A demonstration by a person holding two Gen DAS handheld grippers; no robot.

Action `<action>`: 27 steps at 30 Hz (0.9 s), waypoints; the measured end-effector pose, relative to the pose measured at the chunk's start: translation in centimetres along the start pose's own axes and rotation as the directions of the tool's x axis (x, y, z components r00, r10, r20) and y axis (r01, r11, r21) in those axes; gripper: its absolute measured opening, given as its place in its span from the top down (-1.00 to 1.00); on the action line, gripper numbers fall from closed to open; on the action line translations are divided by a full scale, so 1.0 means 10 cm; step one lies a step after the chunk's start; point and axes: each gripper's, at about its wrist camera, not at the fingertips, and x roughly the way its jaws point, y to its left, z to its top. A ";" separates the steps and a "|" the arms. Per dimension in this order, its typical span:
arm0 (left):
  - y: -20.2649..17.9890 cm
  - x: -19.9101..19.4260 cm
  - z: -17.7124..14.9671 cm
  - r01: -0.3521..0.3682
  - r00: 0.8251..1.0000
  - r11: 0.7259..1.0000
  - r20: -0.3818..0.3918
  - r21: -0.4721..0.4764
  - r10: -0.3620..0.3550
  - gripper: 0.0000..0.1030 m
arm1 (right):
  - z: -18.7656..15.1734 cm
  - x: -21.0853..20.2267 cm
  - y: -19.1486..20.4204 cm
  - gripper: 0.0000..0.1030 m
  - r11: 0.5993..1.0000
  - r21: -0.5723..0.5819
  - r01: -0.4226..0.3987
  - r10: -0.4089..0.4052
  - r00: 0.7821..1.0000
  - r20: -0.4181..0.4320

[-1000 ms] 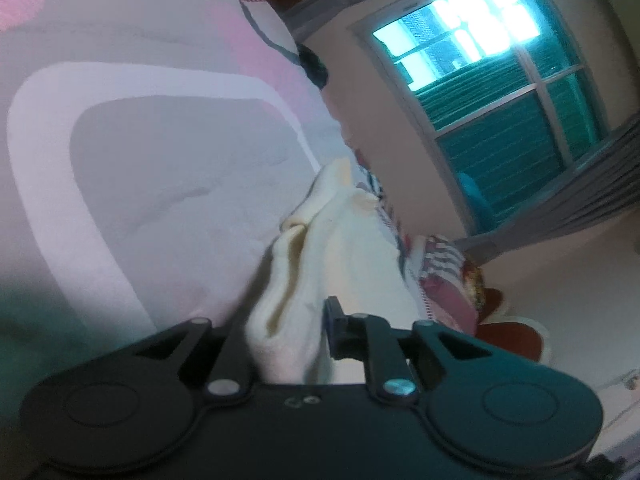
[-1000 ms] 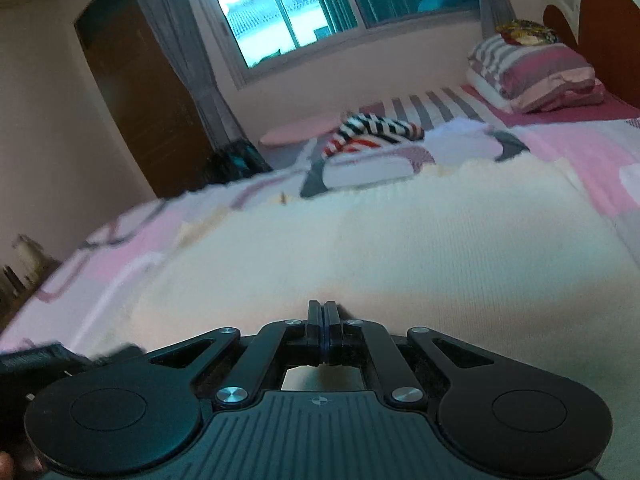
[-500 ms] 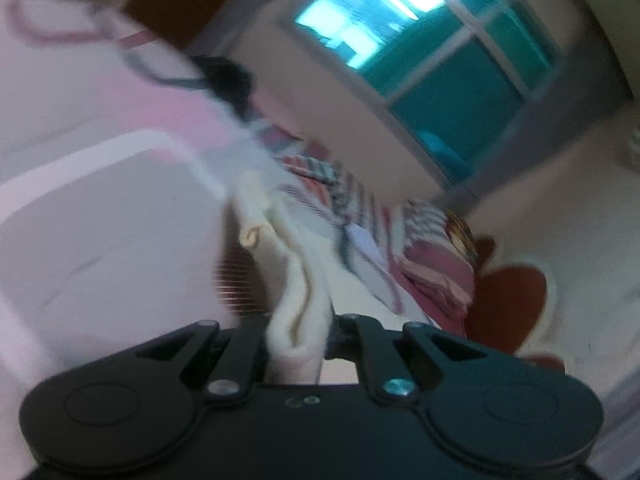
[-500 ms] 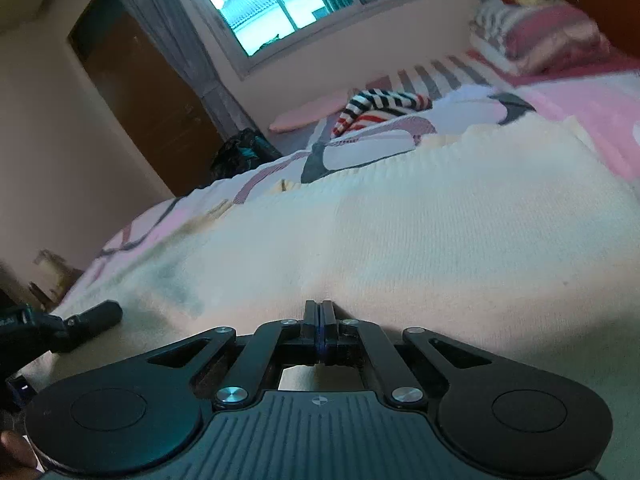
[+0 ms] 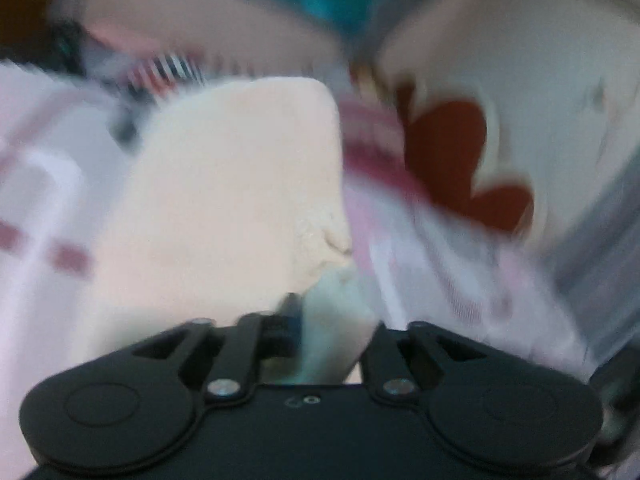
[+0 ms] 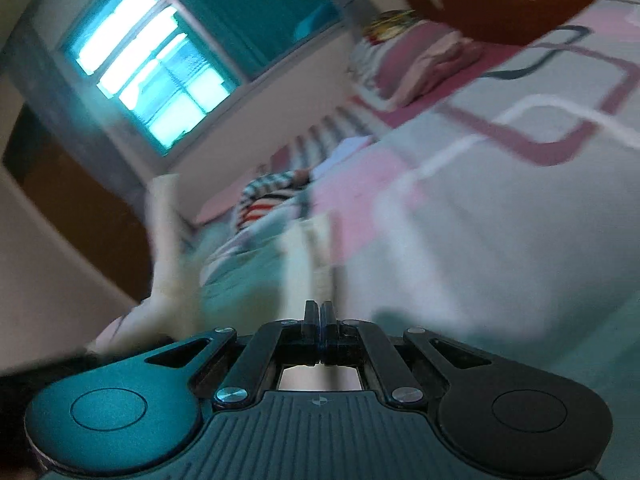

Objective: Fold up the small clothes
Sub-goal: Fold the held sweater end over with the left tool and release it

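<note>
Fingers of the left gripper have a fold of the cream knit cloth between them, and they are opening. Only one black finger shows, on the left of that fold; the other is hidden behind the cloth. The picture is too blurry to tell if the pads press on the cloth or not. From the fold the cloth spreads up and to the left as a wide, flat, pale shape over the bed. The bed cover is white with pink and dark red marks. Past the cloth lies a striped piece of clothing. To the right stands a dark red and white headboard.

Fingers of the right gripper are pressed tight together, pad against pad. A thin pale strip, maybe the cream cloth, runs up from their tips, but it is too blurred to tell if they pinch it. The bed cover fills the right side. A window glows at the upper left, and pillows sit by the headboard.

No box, basket or other holder shows in either view.
</note>
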 end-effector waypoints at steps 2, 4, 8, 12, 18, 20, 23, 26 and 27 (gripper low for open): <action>-0.16 0.12 -0.13 0.011 0.997 0.999 -0.078 0.049 -0.007 0.49 | 0.03 -0.08 -0.16 0.99 0.999 0.033 0.025 -0.025 1.000 0.006; -0.25 -0.12 -0.20 0.075 0.997 0.992 -0.033 0.099 -0.072 0.28 | 0.08 -0.18 -0.24 0.39 0.998 0.034 0.047 -0.048 0.998 0.030; 0.14 -0.61 -0.01 0.033 0.994 0.999 0.106 0.006 -0.033 -0.15 | 0.18 -0.19 -0.19 0.11 0.998 0.009 -0.058 0.057 0.998 0.037; 0.65 -0.65 0.22 -0.170 0.973 0.985 0.153 -0.032 0.173 -0.12 | 0.16 0.04 0.09 0.11 0.985 -0.048 -0.166 0.164 0.985 -0.047; 0.94 -0.41 0.16 -0.244 0.964 0.968 0.095 -0.057 0.249 -0.12 | 0.03 0.37 0.34 0.11 0.978 -0.122 -0.170 0.152 0.977 -0.148; 0.97 -0.40 0.10 -0.234 0.967 0.970 0.094 -0.064 0.239 -0.14 | 0.01 0.48 0.36 0.11 0.980 -0.121 -0.159 0.136 0.975 -0.176; 1.07 -0.40 0.14 -0.223 0.970 0.972 0.085 -0.071 0.229 -0.19 | 0.03 0.56 0.40 0.11 0.977 -0.143 -0.159 0.128 0.970 -0.205; 1.12 -0.38 0.18 -0.228 0.969 0.973 0.082 -0.046 0.231 -0.26 | 0.01 0.67 0.49 0.11 0.972 -0.182 -0.145 0.105 0.971 -0.215; 1.14 -0.36 0.21 -0.233 0.968 0.972 0.083 -0.038 0.236 -0.29 | -0.01 0.72 0.53 0.28 0.970 -0.202 -0.132 0.086 0.971 -0.222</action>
